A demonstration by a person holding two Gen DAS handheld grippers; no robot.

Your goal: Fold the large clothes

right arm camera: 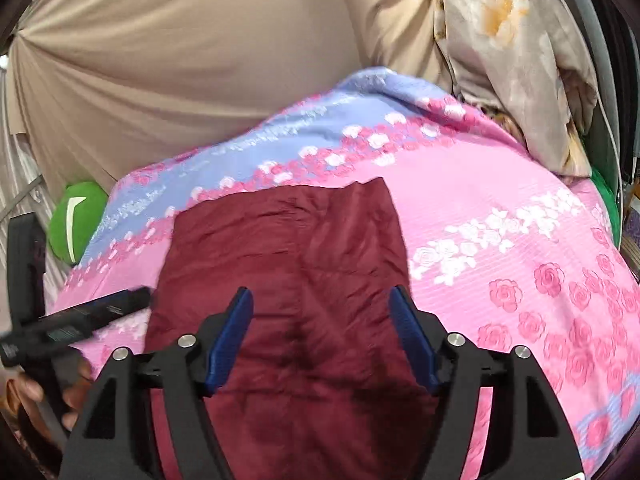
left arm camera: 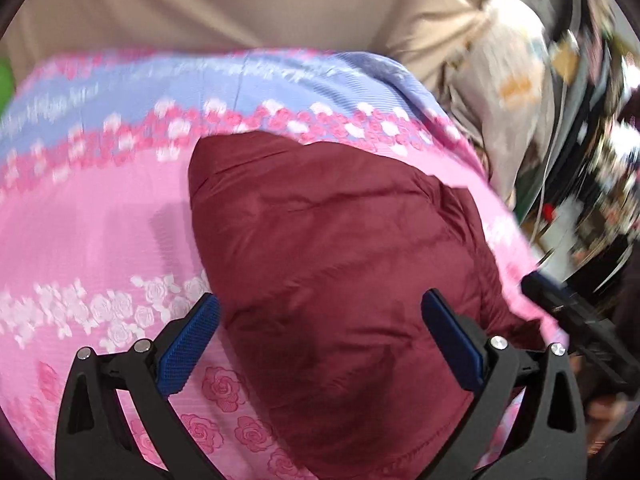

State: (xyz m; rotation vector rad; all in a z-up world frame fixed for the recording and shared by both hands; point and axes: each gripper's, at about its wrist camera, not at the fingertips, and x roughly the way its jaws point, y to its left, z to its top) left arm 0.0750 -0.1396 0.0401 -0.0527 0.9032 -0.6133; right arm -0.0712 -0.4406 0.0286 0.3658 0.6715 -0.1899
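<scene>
maroon garment (right arm camera: 288, 264) under both parted claws

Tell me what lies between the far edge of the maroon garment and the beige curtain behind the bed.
Only the pink and blue floral bedspread lies between the maroon garment and the beige curtain; the right wrist view shows it best.

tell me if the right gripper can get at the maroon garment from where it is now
Probably yes. The right gripper is open with nothing between its fingers, and the maroon garment lies flat on the pink bedspread straight ahead. The left gripper sits off to the side.
</scene>
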